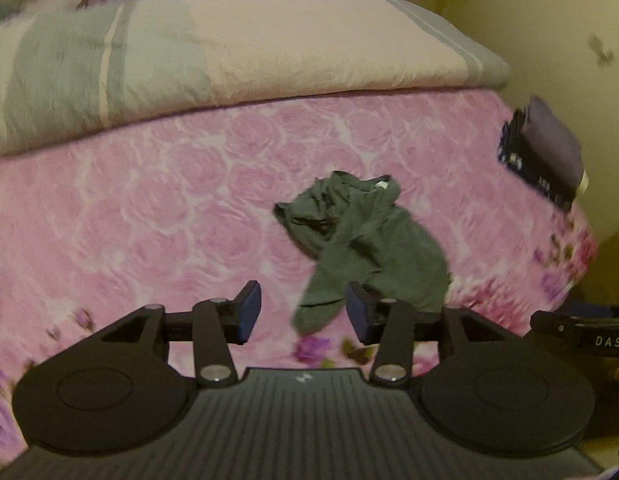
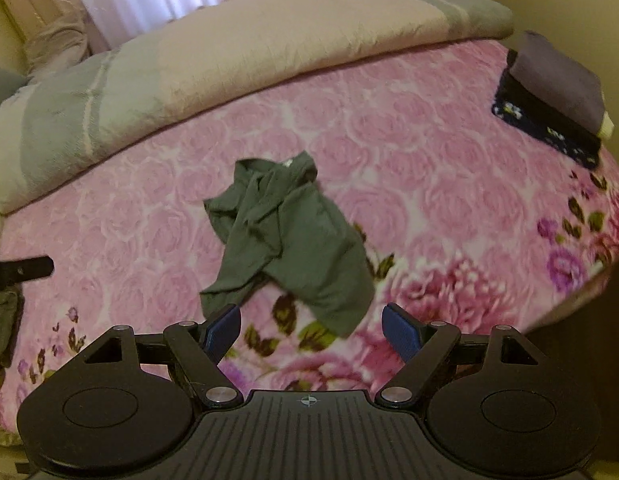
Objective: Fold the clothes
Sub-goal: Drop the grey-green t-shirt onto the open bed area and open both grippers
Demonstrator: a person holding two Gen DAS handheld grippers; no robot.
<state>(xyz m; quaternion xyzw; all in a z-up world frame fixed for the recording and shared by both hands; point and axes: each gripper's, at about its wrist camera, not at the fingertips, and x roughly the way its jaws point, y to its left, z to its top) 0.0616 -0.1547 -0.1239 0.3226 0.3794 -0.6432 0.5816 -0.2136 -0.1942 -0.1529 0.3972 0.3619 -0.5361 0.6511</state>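
Observation:
A crumpled dark green garment lies in a heap on the pink rose-patterned bedspread. My left gripper is open above the garment's near corner, and its blue pads do not press on the cloth. In the right wrist view the same green garment lies just beyond my right gripper, which stands wide open over the bedspread with nothing between its fingers. The other gripper's black tip shows at the left edge.
A folded quilt in beige and grey-green lies along the far side of the bed. A stack of folded dark clothes sits at the bed's far right corner. More greenish cloth shows at the left edge. Curtains hang behind.

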